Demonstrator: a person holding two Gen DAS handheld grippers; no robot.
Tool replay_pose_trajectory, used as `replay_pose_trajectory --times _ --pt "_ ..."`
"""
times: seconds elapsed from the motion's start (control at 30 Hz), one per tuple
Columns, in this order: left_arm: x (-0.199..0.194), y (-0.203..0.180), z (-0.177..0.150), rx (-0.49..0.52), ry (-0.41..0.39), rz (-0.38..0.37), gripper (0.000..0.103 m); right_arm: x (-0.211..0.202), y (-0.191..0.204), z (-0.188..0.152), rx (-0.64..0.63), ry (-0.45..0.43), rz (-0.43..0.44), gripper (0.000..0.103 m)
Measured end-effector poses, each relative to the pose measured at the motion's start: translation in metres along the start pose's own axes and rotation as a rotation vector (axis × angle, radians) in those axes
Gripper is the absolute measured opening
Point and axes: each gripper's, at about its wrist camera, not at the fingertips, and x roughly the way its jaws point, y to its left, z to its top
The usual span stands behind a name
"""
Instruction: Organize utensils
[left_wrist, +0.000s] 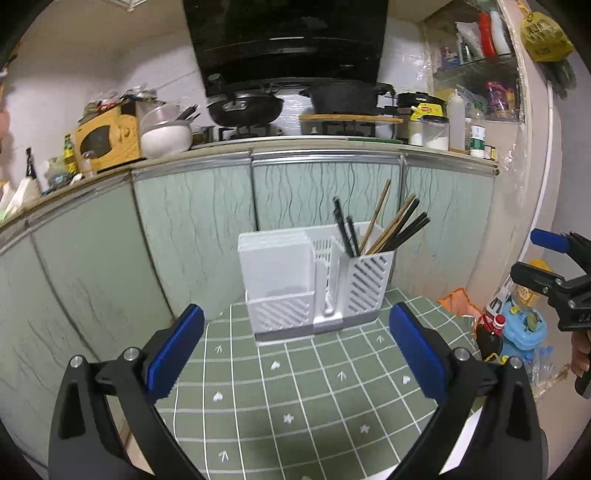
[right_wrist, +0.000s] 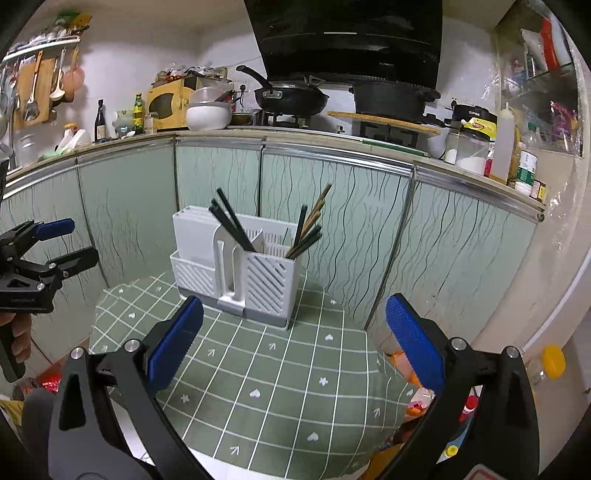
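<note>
A white slatted utensil holder (left_wrist: 314, 284) stands at the far side of a small table with a green checked cloth (left_wrist: 295, 398). Several black and wooden chopsticks (left_wrist: 384, 229) lean in its right compartment. In the right wrist view the holder (right_wrist: 236, 269) shows black chopsticks (right_wrist: 231, 221) in the middle slot and mixed ones (right_wrist: 308, 230) on the right. My left gripper (left_wrist: 295, 354) is open and empty, short of the holder. My right gripper (right_wrist: 293, 343) is open and empty too. Each gripper shows at the edge of the other's view (left_wrist: 546, 262) (right_wrist: 55, 243).
Green cabinet doors (left_wrist: 207, 229) stand right behind the table. The counter above holds a wok (left_wrist: 243, 107), a pot (left_wrist: 343, 96), a bowl and jars. Bottles and a blue toy (left_wrist: 521, 325) sit on the floor to the right. Ladles hang on the left wall (right_wrist: 33, 88).
</note>
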Motion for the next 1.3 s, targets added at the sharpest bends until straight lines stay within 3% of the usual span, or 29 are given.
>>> replay_pose_trajectory --times 0.57,0.77,1.13,1.3 --pt "-0.007 0.017 -0.089 -0.073 0.078 0.085 0.098 -0.009 0.021 -0.085 0.039 0.057 -0.041 0.095" --pt "-0.014 0.014 -0.113 -0.067 0.071 0.13 0.098 -0.011 0.029 -0.107 0.039 0.065 -0.06 0.095" --pt "-0.035 -0.009 -0.139 -0.018 0.032 0.16 0.098 -0.009 0.047 -0.138 0.037 0.094 -0.077 0.095" --pt "-0.037 -0.016 -0.145 -0.02 0.051 0.162 0.098 -0.013 0.055 -0.148 0.039 0.094 -0.08 0.095"
